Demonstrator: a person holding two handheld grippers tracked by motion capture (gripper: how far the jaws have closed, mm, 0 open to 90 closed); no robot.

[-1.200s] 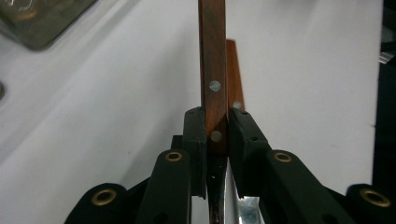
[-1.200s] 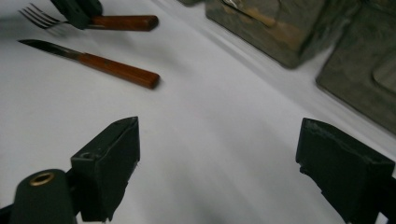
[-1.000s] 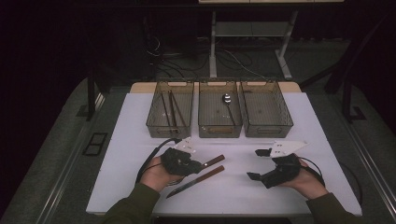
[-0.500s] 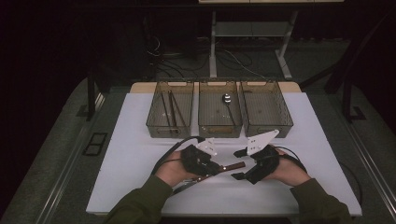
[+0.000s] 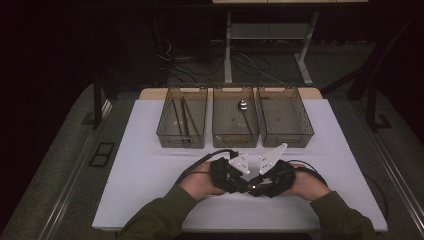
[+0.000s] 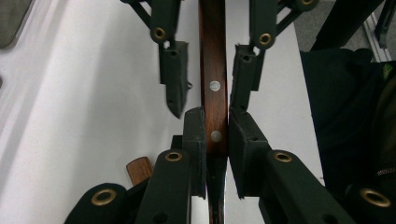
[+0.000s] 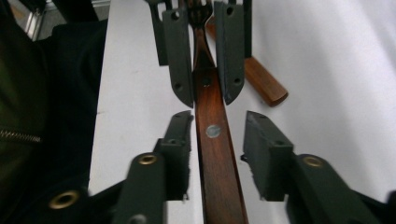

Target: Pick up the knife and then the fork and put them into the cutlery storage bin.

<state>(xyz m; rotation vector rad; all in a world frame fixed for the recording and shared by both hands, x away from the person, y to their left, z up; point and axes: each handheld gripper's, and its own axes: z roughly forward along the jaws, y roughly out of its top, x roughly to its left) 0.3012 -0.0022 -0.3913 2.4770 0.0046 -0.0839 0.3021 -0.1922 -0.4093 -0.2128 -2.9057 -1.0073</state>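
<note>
I hold the wooden-handled fork [image 6: 214, 88] at the lower centre of the high view, my left gripper [image 6: 216, 135] clamped on its handle to steady it for a handover. My right gripper [image 7: 219, 140] has just been closing around the handle, pads probably not yet touching. A second wooden handle [image 7: 261, 86] lies on the table [image 5: 150, 165].

A dark room, with light falling mostly on the white worktop [image 5: 150, 165]. Three see-through bins [image 5: 235, 117] side by side at the far edge of the worktop. Grey floor [image 5: 65, 165] all around, with a black floor plate [image 5: 101, 153] to the left. Behind, a metal frame with grey legs [image 5: 265, 45]. Black cables [image 5: 250, 65] lying loose on the floor under the frame. Far wall too dark to make out.
</note>
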